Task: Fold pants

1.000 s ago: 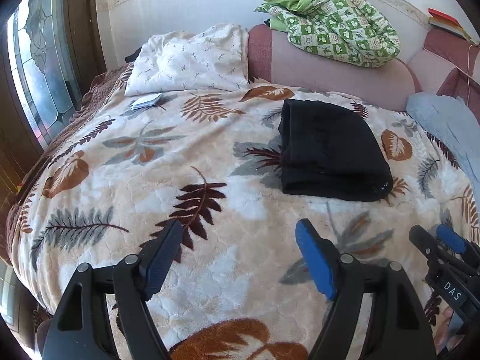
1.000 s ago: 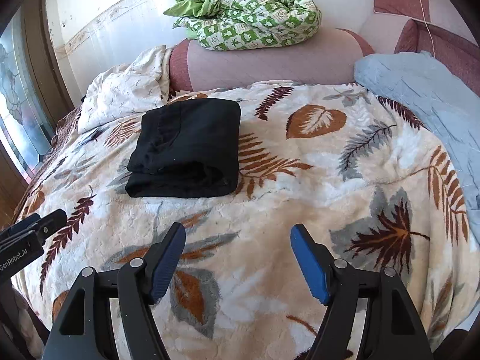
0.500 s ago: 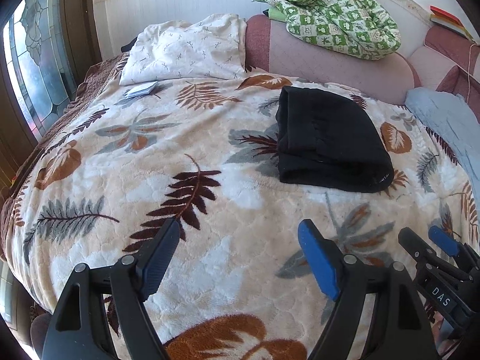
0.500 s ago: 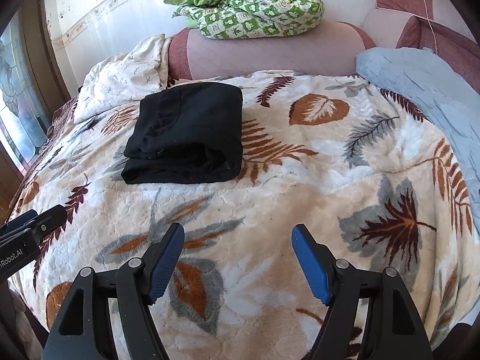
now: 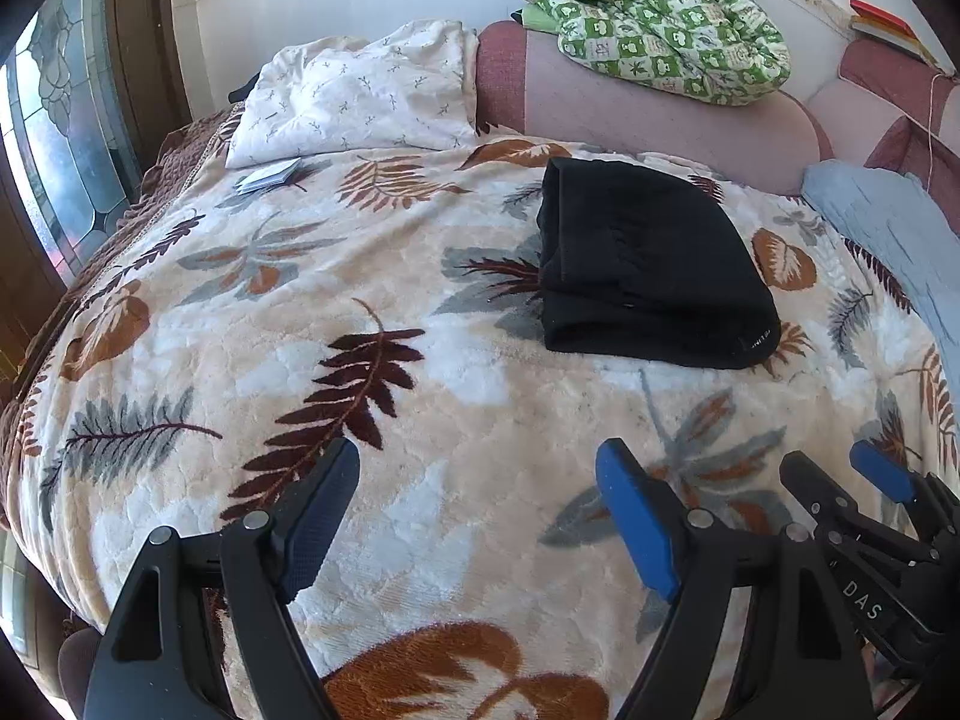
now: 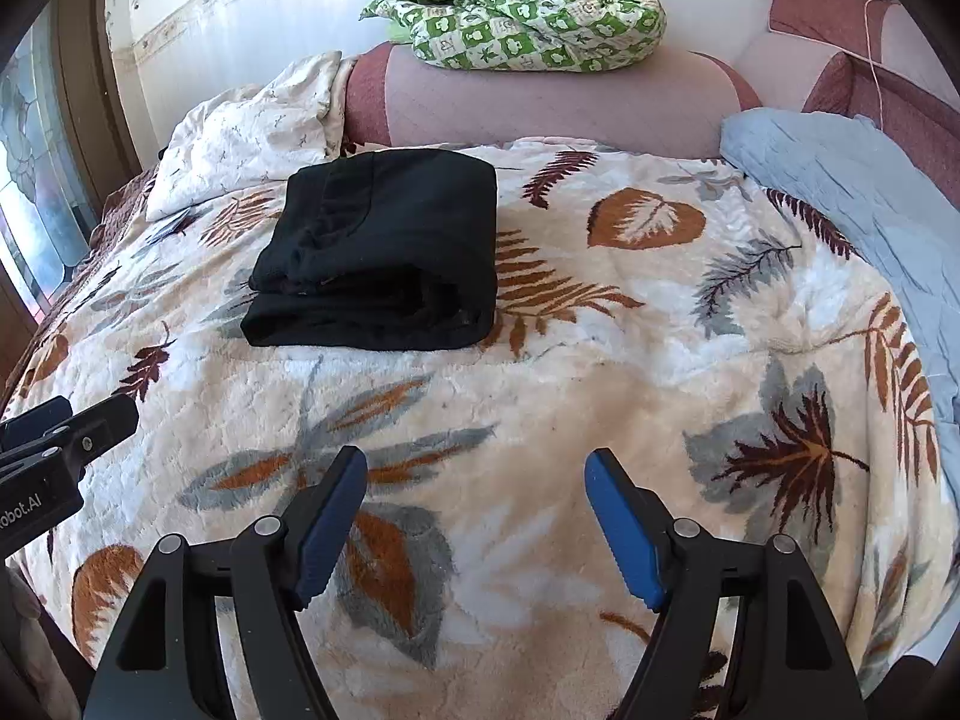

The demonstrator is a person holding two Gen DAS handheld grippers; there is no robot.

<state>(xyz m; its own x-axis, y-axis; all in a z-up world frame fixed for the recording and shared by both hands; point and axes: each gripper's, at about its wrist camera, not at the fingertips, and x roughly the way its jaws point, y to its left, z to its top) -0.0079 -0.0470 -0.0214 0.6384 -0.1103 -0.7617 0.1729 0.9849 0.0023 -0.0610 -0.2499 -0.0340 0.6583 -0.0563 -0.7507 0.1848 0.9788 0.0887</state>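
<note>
The black pants (image 5: 642,264) lie folded into a compact rectangle on the leaf-patterned blanket (image 5: 360,312); they also show in the right wrist view (image 6: 384,252). My left gripper (image 5: 480,480) is open and empty, hovering over the blanket well short of the pants. My right gripper (image 6: 477,480) is open and empty too, also short of the pants. The right gripper shows at the right edge of the left wrist view (image 5: 834,480); the left gripper's fingers (image 6: 72,420) show at the left edge of the right wrist view.
A white pillow (image 5: 360,96) and a small booklet (image 5: 270,175) lie at the far left. A green checked quilt (image 5: 654,18) sits on the pink headboard (image 5: 660,114). A blue blanket (image 6: 840,192) lies at the right. A stained-glass window (image 5: 66,138) is on the left.
Both grippers have drawn back and lifted slightly from the folded pants, staying open. The pants have not moved.
</note>
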